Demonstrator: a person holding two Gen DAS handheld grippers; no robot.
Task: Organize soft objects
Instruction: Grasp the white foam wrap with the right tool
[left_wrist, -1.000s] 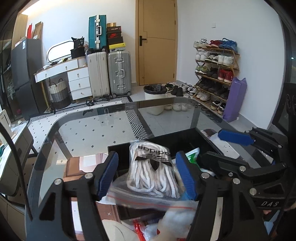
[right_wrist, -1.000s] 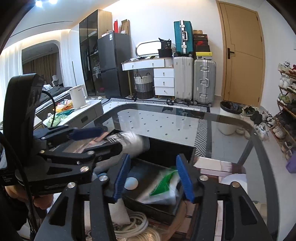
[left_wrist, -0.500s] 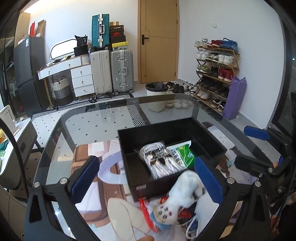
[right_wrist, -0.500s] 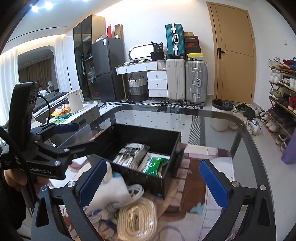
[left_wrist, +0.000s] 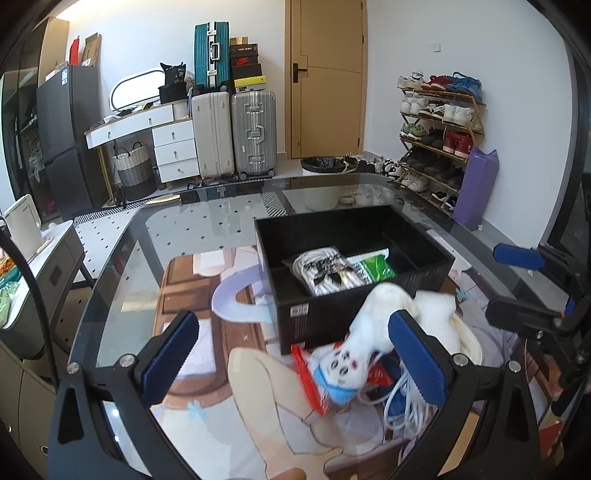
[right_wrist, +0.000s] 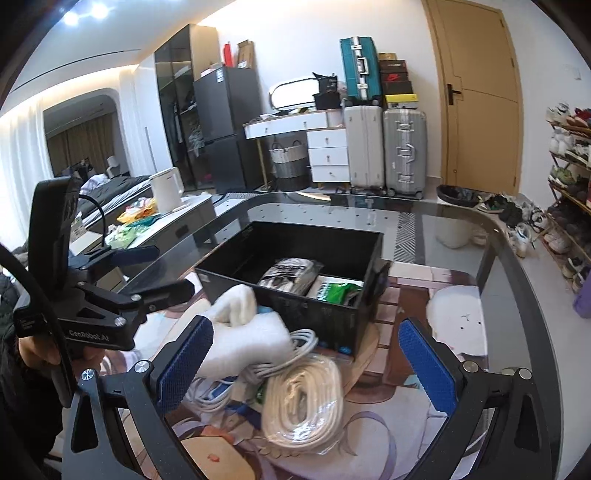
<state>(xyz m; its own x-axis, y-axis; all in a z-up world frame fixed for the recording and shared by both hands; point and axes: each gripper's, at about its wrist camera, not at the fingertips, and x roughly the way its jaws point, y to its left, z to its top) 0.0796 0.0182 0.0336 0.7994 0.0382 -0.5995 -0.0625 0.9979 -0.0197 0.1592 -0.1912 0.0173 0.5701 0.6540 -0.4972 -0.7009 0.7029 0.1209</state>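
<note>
A black box (left_wrist: 332, 314) stands on the glass table and holds a bagged white rope with a black label (left_wrist: 325, 271) and a green packet (left_wrist: 373, 266). My left gripper (left_wrist: 293, 356) is open, back from the box's near wall, with a white plush toy (left_wrist: 365, 343) lying by its right finger. My right gripper (right_wrist: 306, 363) is open too, above a pile in front of the box (right_wrist: 314, 230): the plush (right_wrist: 247, 332), a white cable (right_wrist: 299, 343) and a bagged coil of white rope (right_wrist: 303, 402). Neither gripper holds anything. The left gripper (right_wrist: 155, 271) shows at the left of the right wrist view.
A printed mat (left_wrist: 207, 295) covers the near part of the glass table (left_wrist: 221, 206). A red packet (left_wrist: 306, 373) lies under the plush. A side cabinet with a white kettle (right_wrist: 166, 188) stands left of the table. Suitcases (left_wrist: 236, 133), a bin and a shoe rack (left_wrist: 439, 129) are farther off.
My left gripper let go of the bagged rope, which now lies in the box. Both grippers opened wide and drew back from the box toward the pile.
</note>
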